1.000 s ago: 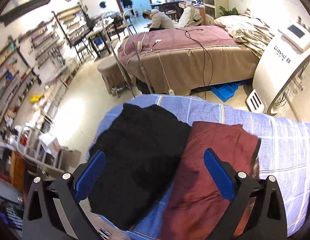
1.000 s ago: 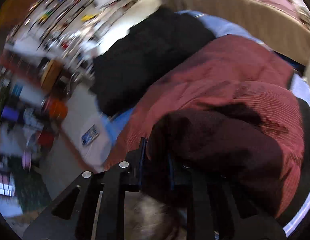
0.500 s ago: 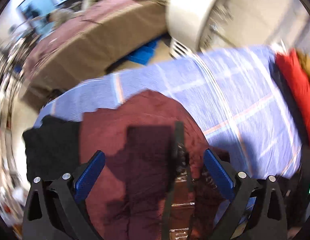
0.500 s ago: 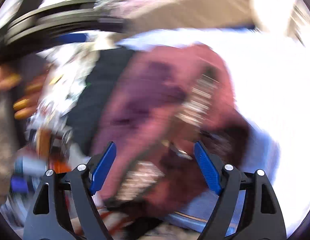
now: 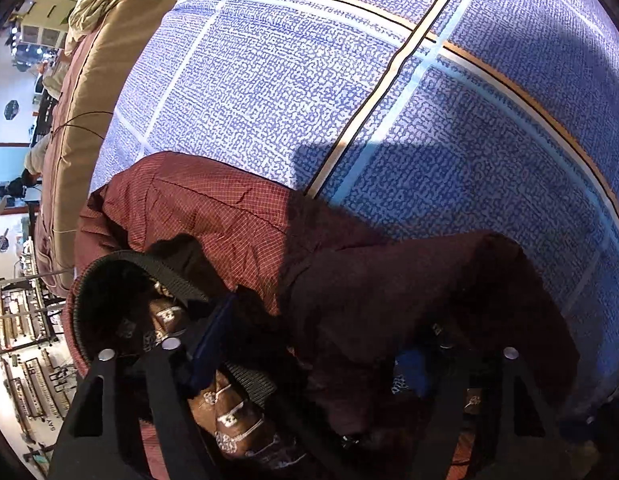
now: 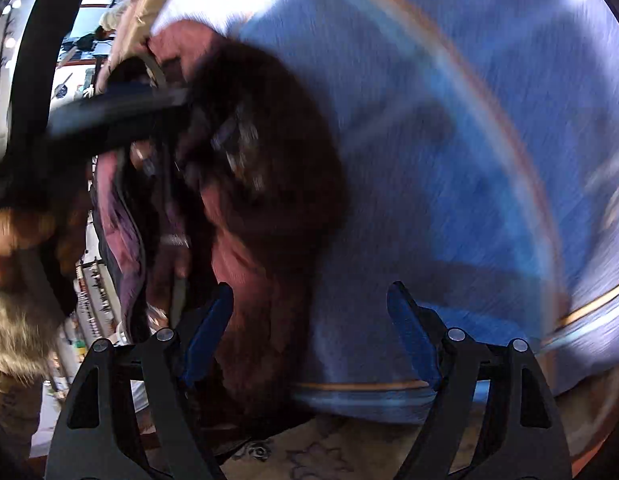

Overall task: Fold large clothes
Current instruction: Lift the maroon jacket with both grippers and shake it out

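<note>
As our left gripper (image 5: 309, 344) closes around a bunched fold of the dark-red quilted jacket (image 5: 213, 208) on the blue checked bedspread (image 5: 349, 80), our right gripper (image 6: 309, 336) hangs open beside it, likely needing its own hold next.

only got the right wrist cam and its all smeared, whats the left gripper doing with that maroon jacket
Observer: The left gripper is closing, with a thick fold of the maroon jacket bunched between its jaws. I cannot tell whether the pads are pressing on it.
Operator: which part of the jacket is that
Observer: A part beside the black ribbed trim, which curves round just left of the fold in the left wrist view.
Operator: anything showing inside it
Observer: Yes, a brown patterned lining shows below the trim, between the gripper's fingers.
</note>
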Demonstrator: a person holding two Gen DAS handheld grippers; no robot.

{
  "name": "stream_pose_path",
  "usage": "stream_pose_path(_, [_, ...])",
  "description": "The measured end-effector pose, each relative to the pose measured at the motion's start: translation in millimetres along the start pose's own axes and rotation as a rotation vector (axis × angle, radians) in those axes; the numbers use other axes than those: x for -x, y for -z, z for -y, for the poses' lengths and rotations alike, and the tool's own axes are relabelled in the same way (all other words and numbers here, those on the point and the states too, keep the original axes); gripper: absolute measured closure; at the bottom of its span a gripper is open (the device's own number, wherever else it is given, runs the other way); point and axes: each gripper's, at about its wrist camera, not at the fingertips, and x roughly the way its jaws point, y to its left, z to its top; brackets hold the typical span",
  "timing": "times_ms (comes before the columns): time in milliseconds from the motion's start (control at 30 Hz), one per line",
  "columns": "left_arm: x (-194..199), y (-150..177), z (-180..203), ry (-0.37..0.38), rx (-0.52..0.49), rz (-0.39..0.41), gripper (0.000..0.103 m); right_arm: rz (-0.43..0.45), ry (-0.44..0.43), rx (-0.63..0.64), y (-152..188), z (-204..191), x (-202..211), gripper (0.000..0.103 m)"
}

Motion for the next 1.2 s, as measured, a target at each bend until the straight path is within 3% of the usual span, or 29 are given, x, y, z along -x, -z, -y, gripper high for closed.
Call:
stream_pose_path(67, [-5.9, -0.1, -5.4, 0.029, 0.027, 0.000, 0.058, -0.033, -0.031, 0.031, 11.8, -12.5, -25.1, 0.024])
stream_pose_path(167, [0.7, -3.2, -18.4, 0.065, 0.114, 0.005, 0.072, 0.018, 0.046, 0.074, 18.1, -31.4, -40.9, 0.022])
stream_pose_path(200, [4.9, -2.0, -28.7, 0.100, 0.171, 0.006, 0.074, 0.022, 0.053, 0.086, 18.5, -40.5, -42.0, 0.027])
stream_pose_path(267, [16.0, 4.2, -49.5, 0.164, 0.262, 0.020, 0.082, 0.010, -0.023, 0.126, 20.6, -57.5, -46.4, 0.042])
stream_pose_path(333, [35.9, 15.5, -76.1, 0.216, 0.341, 0.064, 0.085, 0.010, 0.052, 0.168, 20.1, -69.2, -54.5, 0.054])
stream_pose_path(367, [51.0, 23.9, -91.3, 0.216, 0.367, 0.109, 0.087, 0.013, 0.079, 0.162, 17.4, -69.7, -57.4, 0.078])
stream_pose_path(400, [70.5, 33.9, -110.2, 0.203, 0.392, 0.169, 0.087, 0.015, 0.070, 0.135, 13.4, -68.9, -55.4, 0.088])
stream_pose_path(467, [109.5, 51.4, -147.8, 0.196, 0.455, 0.280, 0.090, 0.062, 0.030, 0.100, 3.3, -73.8, -36.0, 0.094])
stream_pose_path(567, [184.9, 69.7, -204.8, 0.199, 0.584, 0.445, 0.092, 0.251, 0.026, 0.188, -9.5, -115.4, 35.8, 0.096])
stream_pose_path(667, [261.3, 93.9, -243.0, 0.179, 0.661, 0.609, 0.093, 0.485, 0.077, 0.388, -12.1, -183.9, 119.7, 0.097])
stream_pose_path(733, [312.4, 127.6, -261.2, 0.173, 0.698, 0.731, 0.093, 0.633, 0.085, 0.519, -5.9, -230.5, 172.7, 0.097])
stream_pose_path(833, [376.4, 173.6, -248.1, 0.160, 0.674, 0.864, 0.093, 0.808, 0.069, 0.709, 14.5, -297.4, 244.7, 0.097])
stream_pose_path(933, [443.6, 214.2, -210.1, 0.087, 0.600, 1.005, 0.093, 0.913, 0.025, 0.876, 64.8, -338.5, 302.7, 0.097])
stream_pose_path(1067, [520.5, 250.9, -193.8, 0.138, 0.569, 1.160, 0.094, 1.025, -0.077, 0.983, 123.9, -346.6, 389.8, 0.098])
stream_pose_path(1133, [555.3, 263.8, -176.9, 0.051, 0.522, 1.253, 0.094, 1.066, -0.152, 1.008, 148.8, -355.9, 424.7, 0.101])
stream_pose_path(1200, [582.0, 266.6, -171.1, 0.093, 0.476, 1.305, 0.094, 1.122, -0.241, 1.070, 174.9, -359.8, 459.3, 0.103])
